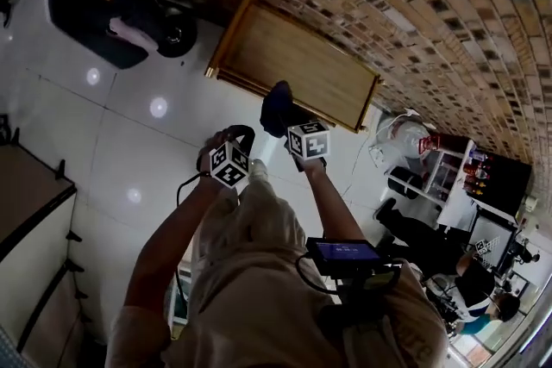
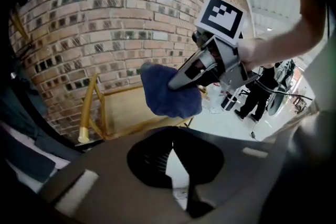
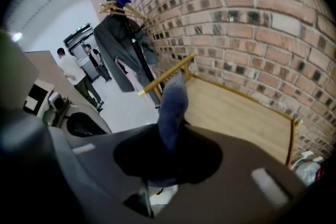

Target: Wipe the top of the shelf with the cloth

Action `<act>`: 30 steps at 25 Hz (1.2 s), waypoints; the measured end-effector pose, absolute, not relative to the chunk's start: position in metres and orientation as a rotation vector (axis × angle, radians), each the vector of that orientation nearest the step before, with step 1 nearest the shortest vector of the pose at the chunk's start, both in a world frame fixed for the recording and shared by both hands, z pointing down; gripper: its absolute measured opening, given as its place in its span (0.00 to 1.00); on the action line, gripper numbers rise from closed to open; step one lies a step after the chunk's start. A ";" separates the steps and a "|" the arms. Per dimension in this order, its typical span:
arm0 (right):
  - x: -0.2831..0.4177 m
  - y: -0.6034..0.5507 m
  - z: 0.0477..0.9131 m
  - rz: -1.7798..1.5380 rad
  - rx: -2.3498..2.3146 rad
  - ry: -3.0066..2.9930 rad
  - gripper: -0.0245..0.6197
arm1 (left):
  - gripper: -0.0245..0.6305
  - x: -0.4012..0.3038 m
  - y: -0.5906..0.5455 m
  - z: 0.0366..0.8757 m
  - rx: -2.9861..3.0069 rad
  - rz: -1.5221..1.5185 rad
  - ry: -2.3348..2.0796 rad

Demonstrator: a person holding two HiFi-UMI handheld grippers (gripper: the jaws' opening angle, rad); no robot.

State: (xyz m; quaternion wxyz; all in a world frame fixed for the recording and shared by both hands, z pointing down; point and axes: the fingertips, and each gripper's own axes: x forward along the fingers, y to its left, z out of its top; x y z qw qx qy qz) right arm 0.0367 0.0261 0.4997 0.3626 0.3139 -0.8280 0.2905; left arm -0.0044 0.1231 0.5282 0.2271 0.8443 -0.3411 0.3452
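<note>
Overhead, the left gripper (image 1: 235,138) and right gripper (image 1: 289,123) hang side by side over the glossy white tiled floor (image 1: 103,116), in front of the light wooden shelf top with a brass-coloured rail (image 1: 293,65) by the red brick wall (image 1: 414,4). Seen from the left gripper view, its own jaws meet at the tips, empty, while the dark blue cloth (image 2: 168,97) hangs in the air before the shelf. Seen from the right gripper view, those jaws are clamped on the cloth, which stands up from them.
</note>
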 end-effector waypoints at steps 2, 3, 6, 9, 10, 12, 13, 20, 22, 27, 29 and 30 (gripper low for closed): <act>0.027 0.008 0.462 0.733 0.866 -2.190 0.17 | 0.04 -0.015 0.110 0.501 2.323 0.940 -0.955; 0.023 0.000 0.443 0.721 0.896 -2.211 0.17 | 0.04 -0.022 0.102 0.489 2.321 0.939 -0.967; 0.020 -0.022 0.398 0.638 0.953 -2.244 0.17 | 0.04 -0.039 0.085 0.446 2.328 0.913 -1.007; 0.022 -0.048 0.346 0.551 1.002 -2.291 0.17 | 0.04 -0.047 0.068 0.395 2.355 0.852 -1.015; 0.025 -0.058 0.327 0.527 1.033 -2.304 0.17 | 0.04 -0.048 0.063 0.382 2.352 0.827 -1.008; 0.040 -0.082 0.289 0.474 1.113 -2.318 0.17 | 0.04 -0.047 0.057 0.366 2.339 0.786 -0.987; 0.049 -0.097 0.271 0.445 1.152 -2.322 0.17 | 0.04 -0.042 0.053 0.359 2.341 0.777 -0.975; 0.099 -0.155 0.172 0.395 1.268 -2.364 0.17 | 0.04 -0.003 0.001 0.302 2.390 0.690 -0.901; 0.111 -0.152 0.142 0.360 1.255 -2.393 0.17 | 0.04 0.017 -0.013 0.279 2.393 0.626 -0.916; 0.141 -0.138 0.102 0.263 1.249 -2.433 0.17 | 0.04 0.045 -0.042 0.236 2.417 0.524 -0.957; 0.158 -0.129 0.098 0.268 1.255 -2.454 0.17 | 0.04 0.053 -0.047 0.225 2.428 0.502 -0.984; 0.167 -0.124 0.099 0.276 1.261 -2.464 0.17 | 0.04 0.056 -0.048 0.220 2.437 0.492 -0.998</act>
